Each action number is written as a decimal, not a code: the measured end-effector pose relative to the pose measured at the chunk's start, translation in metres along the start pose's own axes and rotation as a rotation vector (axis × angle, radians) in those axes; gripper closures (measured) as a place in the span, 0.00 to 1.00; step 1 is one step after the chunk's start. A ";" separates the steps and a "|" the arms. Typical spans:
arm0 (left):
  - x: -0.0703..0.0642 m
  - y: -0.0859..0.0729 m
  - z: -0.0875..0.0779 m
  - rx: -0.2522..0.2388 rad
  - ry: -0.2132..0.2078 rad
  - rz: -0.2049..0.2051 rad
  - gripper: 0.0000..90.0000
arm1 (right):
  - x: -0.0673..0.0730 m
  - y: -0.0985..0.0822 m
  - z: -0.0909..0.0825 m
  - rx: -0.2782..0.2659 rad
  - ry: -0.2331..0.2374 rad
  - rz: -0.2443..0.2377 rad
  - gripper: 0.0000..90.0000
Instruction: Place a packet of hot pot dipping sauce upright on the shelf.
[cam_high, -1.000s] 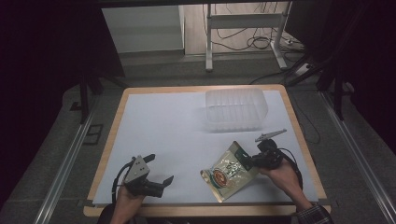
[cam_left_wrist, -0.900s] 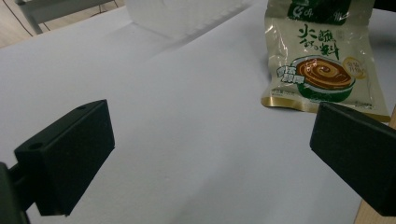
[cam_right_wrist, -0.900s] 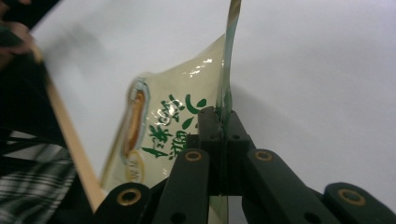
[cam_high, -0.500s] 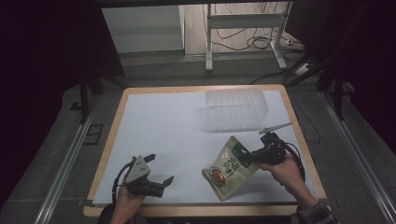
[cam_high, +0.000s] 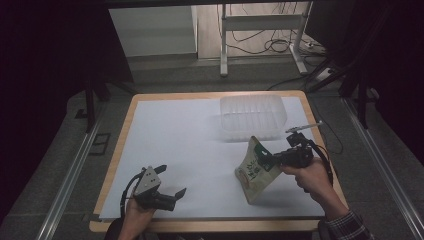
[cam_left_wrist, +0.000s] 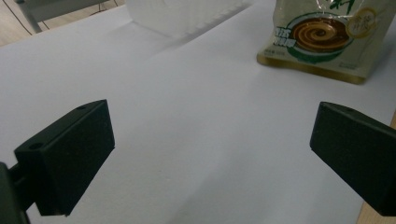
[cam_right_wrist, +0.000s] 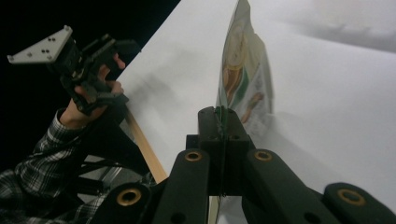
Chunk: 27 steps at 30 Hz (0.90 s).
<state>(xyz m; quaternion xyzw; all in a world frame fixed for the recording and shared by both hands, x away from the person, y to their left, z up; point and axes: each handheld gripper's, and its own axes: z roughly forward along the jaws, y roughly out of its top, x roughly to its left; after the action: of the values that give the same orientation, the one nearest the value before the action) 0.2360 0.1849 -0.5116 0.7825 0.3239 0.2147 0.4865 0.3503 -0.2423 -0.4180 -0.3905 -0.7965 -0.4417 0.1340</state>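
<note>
Lifted since a second ago, the green-and-cream printed foil pouch hangs pinched in the right claw, its top edge hidden between the jaws, while the left claw gapes wide.

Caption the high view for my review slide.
Right gripper lifts a pouch near the clear tray; left gripper idles open.

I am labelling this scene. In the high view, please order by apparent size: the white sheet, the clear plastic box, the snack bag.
1. white sheet, clearly largest.
2. clear plastic box.
3. snack bag, smallest; it is tilted, so it may look smaller.
</note>
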 end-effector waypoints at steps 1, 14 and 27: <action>0.000 0.000 0.000 0.000 -0.001 0.000 0.00 | 0.000 0.001 -0.002 -0.007 0.001 0.002 0.99; 0.000 0.000 0.000 -0.001 0.000 0.000 0.00 | -0.009 0.014 -0.027 -0.110 -0.008 0.057 0.99; 0.000 0.000 0.000 0.000 -0.003 -0.002 0.00 | -0.013 0.032 -0.039 -0.180 -0.026 0.063 0.99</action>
<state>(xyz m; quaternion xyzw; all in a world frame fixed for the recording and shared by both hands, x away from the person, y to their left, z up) 0.2360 0.1846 -0.5115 0.7825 0.3241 0.2129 0.4871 0.3779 -0.2708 -0.3835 -0.4317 -0.7426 -0.5018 0.1017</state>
